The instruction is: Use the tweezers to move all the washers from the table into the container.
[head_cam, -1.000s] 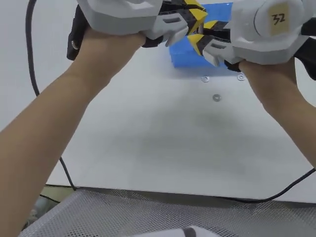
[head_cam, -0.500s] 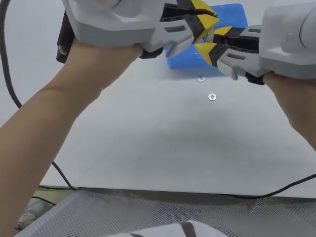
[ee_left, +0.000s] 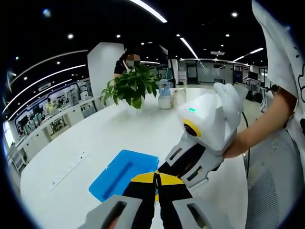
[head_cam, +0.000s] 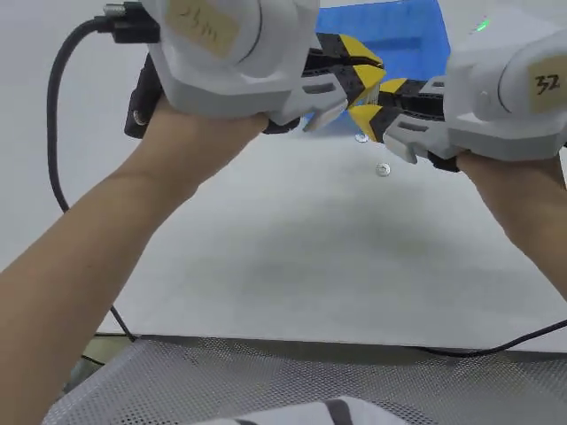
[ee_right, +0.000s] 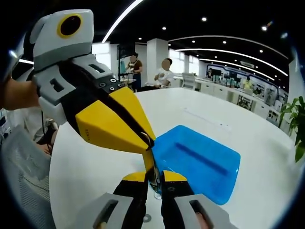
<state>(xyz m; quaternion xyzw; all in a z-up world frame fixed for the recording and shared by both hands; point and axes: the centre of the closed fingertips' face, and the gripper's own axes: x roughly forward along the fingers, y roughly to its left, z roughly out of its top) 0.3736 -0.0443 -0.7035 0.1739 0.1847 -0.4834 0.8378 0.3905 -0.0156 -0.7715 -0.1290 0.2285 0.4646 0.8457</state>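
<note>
Head view, left to right: a black cable point(head_cam: 55, 133) loops down the far left over the white table point(head_cam: 266, 266). The left forearm rises diagonally from the lower left corner, and the left hand point(head_cam: 199, 133) grips the white body from beneath, aiming the left gripper point(head_cam: 370, 69) rightward and slightly away. Its yellow jaws are pressed together; the right gripper view shows a thin metal tool, the tweezers point(ee_right: 151, 169), leaving their tip, so they pinch it. Behind the jaw tips, at the top of the table, lies the blue container point(head_cam: 390, 27), a shallow tray. Below the tips, the farther washer point(head_cam: 361, 138) lies on the table just before the container, partly hidden by the gripper, and the nearer washer point(head_cam: 383, 170) lies a little closer to the person, apart from it. The right gripper point(head_cam: 365, 104), whose body is labelled 32, points leftward, its tips meeting the left gripper's from below. The right hand point(head_cam: 505, 173) supports it from underneath, with the forearm running off the right edge. In its own view the tweezers hang into the narrow slot between its jaws; whether they clamp the tool cannot be told.
</note>
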